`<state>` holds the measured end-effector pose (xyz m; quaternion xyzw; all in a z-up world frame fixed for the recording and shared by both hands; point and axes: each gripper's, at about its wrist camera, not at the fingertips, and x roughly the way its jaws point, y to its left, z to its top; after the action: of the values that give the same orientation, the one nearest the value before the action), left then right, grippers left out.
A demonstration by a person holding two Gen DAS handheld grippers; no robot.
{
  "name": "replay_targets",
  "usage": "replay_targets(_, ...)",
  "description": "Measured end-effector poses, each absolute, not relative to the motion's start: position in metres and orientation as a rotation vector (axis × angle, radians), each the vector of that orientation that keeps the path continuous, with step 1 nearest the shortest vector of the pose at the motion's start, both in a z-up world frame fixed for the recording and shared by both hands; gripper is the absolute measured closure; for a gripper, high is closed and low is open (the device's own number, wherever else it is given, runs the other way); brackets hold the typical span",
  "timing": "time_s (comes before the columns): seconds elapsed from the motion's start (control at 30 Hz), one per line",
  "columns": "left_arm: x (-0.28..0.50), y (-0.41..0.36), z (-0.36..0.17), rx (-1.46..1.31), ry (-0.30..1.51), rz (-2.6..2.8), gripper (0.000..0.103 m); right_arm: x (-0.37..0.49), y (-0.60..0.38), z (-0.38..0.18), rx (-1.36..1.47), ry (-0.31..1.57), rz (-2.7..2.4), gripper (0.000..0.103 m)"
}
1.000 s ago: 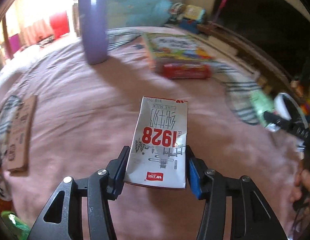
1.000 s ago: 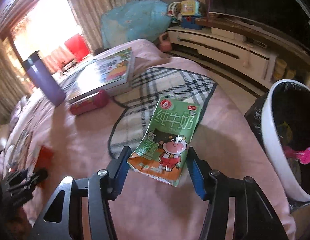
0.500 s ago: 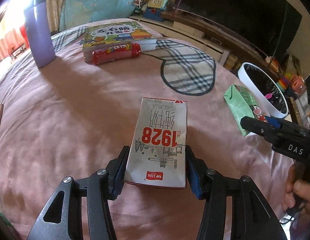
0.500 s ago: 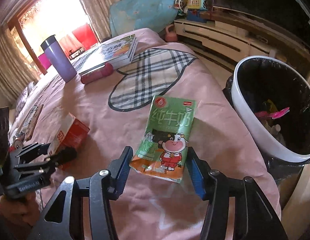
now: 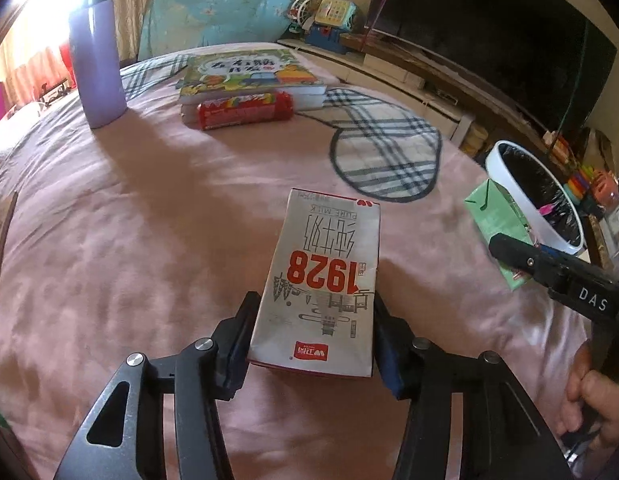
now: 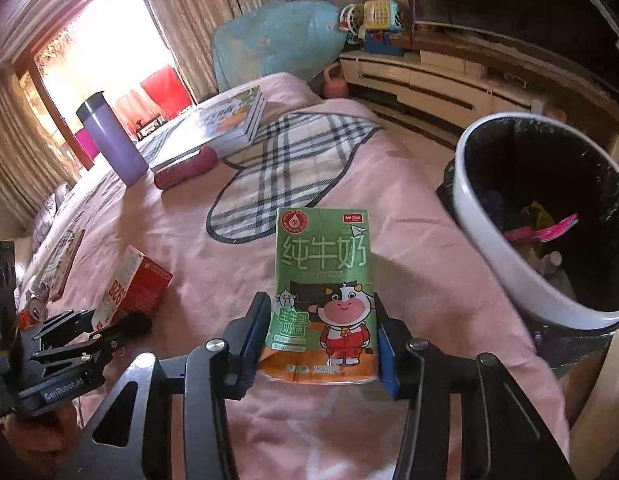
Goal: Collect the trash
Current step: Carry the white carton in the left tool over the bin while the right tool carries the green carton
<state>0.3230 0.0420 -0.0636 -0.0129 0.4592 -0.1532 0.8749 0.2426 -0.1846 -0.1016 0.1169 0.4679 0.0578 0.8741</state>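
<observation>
Pink bedding [image 5: 149,240] covers the bed and fills most of both views, with a checked heart patch [image 6: 285,176] sewn on it. Next to the bed, on the right, stands a white trash bin [image 6: 505,264] with a black bag inside and some rubbish already in it. At the far end of the bed lie picture books [image 5: 245,76], and a purple bottle [image 5: 96,60] stands upright near them. A red roll of sweets [image 5: 243,110] lies just in front of the books.

The left gripper [image 5: 313,344] grasps a white milk box [image 5: 323,284] with red numbers on it; both pads press on its sides, and the box hangs above the bedding. The right gripper [image 6: 319,344] has a green milk box [image 6: 323,288] with a cartoon cow between its fingers. Its jaws are closing and its pads touch the box on both sides. The green box is near the bin, just to the bin's left. A hand [image 5: 593,404] shows at the edge of the left view.
</observation>
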Motion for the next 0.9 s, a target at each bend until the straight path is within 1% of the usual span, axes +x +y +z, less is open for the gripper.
replay_targets(0.47, 0.289, -0.027, -0.038, -0.039, 0.914, -0.394, 0.052, 0.207, -0.234, -0.061, 0.294, 0.88, 0.191, 0.055)
replay_targets(0.9, 0.264, -0.094, -0.016, 0.06, 0.882, -0.462, 0.052, 0.179, -0.302, -0.041, 0.353, 0.8, 0.138, 0.055)
